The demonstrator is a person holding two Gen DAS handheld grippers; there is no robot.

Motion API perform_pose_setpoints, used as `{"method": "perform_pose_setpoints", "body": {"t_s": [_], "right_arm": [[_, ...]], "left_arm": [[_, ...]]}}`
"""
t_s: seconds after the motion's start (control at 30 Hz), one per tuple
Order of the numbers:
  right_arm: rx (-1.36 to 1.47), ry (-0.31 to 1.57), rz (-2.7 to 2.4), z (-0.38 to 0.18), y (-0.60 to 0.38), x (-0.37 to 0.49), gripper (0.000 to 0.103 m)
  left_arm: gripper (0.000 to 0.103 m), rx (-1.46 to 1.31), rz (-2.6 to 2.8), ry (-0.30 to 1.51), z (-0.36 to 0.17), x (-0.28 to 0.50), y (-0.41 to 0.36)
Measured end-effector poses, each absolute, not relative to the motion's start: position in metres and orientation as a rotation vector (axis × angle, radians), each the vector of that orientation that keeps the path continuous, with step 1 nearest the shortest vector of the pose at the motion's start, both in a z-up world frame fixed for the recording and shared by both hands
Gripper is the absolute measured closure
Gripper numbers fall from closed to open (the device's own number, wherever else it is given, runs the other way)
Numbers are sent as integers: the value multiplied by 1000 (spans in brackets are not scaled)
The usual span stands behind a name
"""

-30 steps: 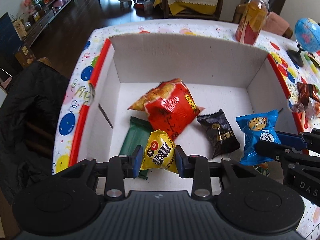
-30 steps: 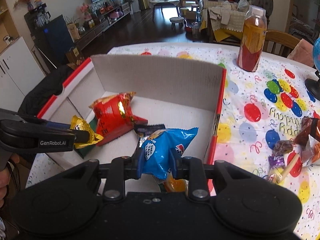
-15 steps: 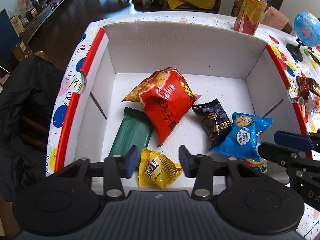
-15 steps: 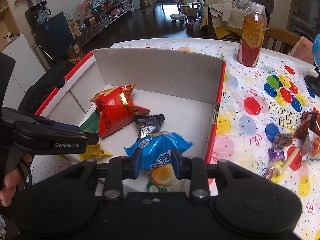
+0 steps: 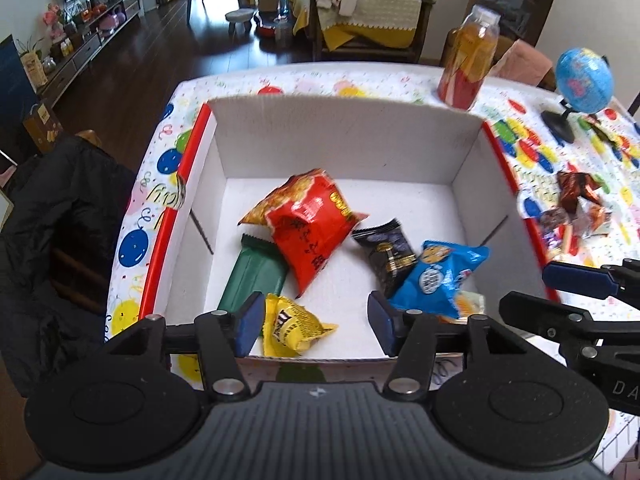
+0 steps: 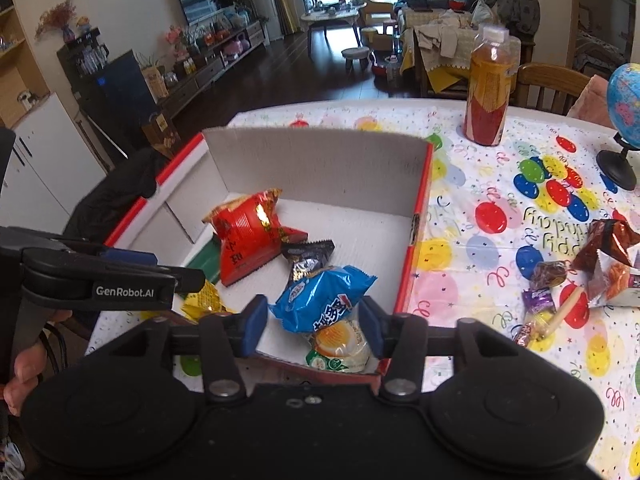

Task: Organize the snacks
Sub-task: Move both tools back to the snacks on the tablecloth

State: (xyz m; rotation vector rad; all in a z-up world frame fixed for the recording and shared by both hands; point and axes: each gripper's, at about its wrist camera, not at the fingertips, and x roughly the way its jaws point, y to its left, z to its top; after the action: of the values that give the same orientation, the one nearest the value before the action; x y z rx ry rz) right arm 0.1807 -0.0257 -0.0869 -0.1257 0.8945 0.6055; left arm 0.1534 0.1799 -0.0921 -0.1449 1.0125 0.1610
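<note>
Both claws are hanging over the near edge of the white cardboard box with red rims (image 5: 208, 152), on the balloon-print tablecloth (image 6: 500, 216).

Left gripper (image 5: 316, 320): jaws standing wide apart, gripping nothing. The small yellow crinkled candy packet (image 5: 294, 326) is lying on the box floor between its blue pads (image 5: 248, 322), closer to the left pad; whether it is touching that pad I cannot tell. Just beyond the left pad, the dark green flat wrapper (image 5: 254, 276) is lying flat. Ahead of the claw, the big red puffed chip bag (image 5: 312, 236) is resting partly over the green wrapper's far end. Ahead and to the right, the small black foil packet (image 5: 386, 254) is sitting.

Right gripper (image 6: 314, 324): jaws also spread, nothing clamped. The blue glossy cookie pouch (image 6: 320, 298) is lying between its pads, partly over a pale round-printed packet with green trim (image 6: 340, 350) in the box's near right corner. Contact with the pads isn't clear.

Off to the right gripper's right, outside the box, a loose heap of brown and purple wrapped snacks (image 6: 580, 280) is sitting on the cloth. Far ahead of it an orange drink bottle (image 6: 490, 92) is standing upright, with a blue globe on a black stand (image 6: 624, 120) further right.
</note>
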Motion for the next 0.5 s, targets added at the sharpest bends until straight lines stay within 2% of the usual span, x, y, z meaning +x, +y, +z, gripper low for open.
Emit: {"method": "perform_pose_setpoints", "body": {"t_s": [0.07,0.27,0.5], "right_arm": [[-124,881,608,-82,-29,178,45],[-91,846,616,-67,-42,170,38],[-46,800,629,-48,-62,163,26]], "left_arm": [[40,-138,160,996,-86,150,176],[38,-148,131,954,-67,142,165],[29,-149,85,903,-47,134,148]]}}
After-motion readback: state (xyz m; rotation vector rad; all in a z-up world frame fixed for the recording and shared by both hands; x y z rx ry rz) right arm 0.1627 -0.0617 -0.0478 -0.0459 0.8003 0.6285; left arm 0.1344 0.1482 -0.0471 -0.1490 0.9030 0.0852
